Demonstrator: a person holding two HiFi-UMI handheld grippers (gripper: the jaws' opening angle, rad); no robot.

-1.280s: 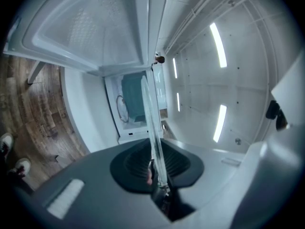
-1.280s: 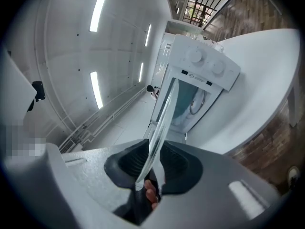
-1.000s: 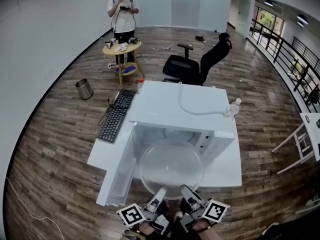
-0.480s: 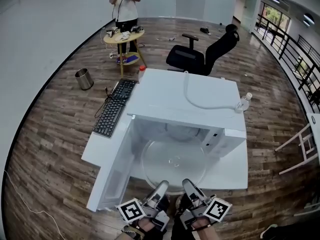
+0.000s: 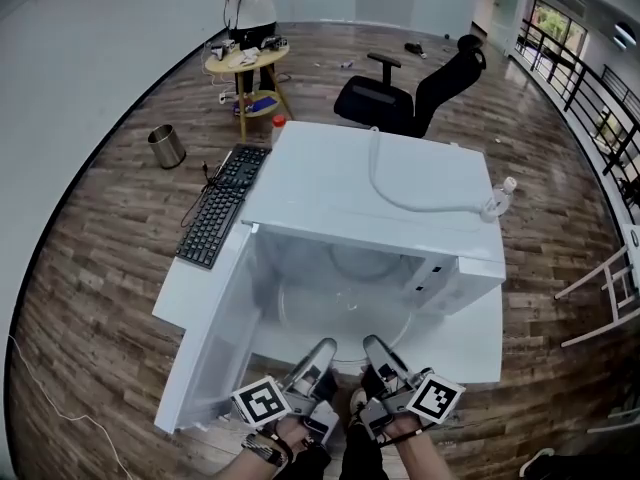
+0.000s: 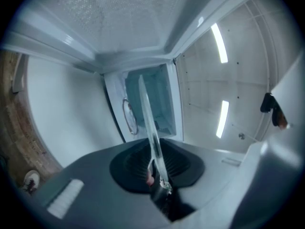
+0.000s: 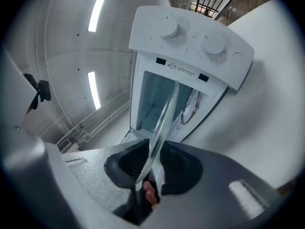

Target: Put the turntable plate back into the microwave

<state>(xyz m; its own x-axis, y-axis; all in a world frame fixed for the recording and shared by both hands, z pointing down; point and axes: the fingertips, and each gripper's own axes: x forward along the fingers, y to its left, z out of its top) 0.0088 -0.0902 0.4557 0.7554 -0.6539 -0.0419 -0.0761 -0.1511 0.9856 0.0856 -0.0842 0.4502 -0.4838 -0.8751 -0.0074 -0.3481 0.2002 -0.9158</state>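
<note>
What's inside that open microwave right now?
The clear glass turntable plate is mostly inside the microwave, its near edge pinched by the left gripper and right gripper. The microwave's roof hides the back of the cavity, and the floor beneath the plate is unclear.

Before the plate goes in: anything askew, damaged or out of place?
Nothing damaged or spilled; left gripper and right gripper clamp the rim of the clear glass turntable plate. One oddity: a white hose draped across the top of the white microwave.

A black keyboard (image 5: 222,206) lies at the left edge of the white table (image 5: 480,340) — beyond it a metal bin (image 5: 166,146), a black office chair (image 5: 410,93) and a round side table (image 5: 243,60) stand on the wood floor (image 5: 90,268).
</note>
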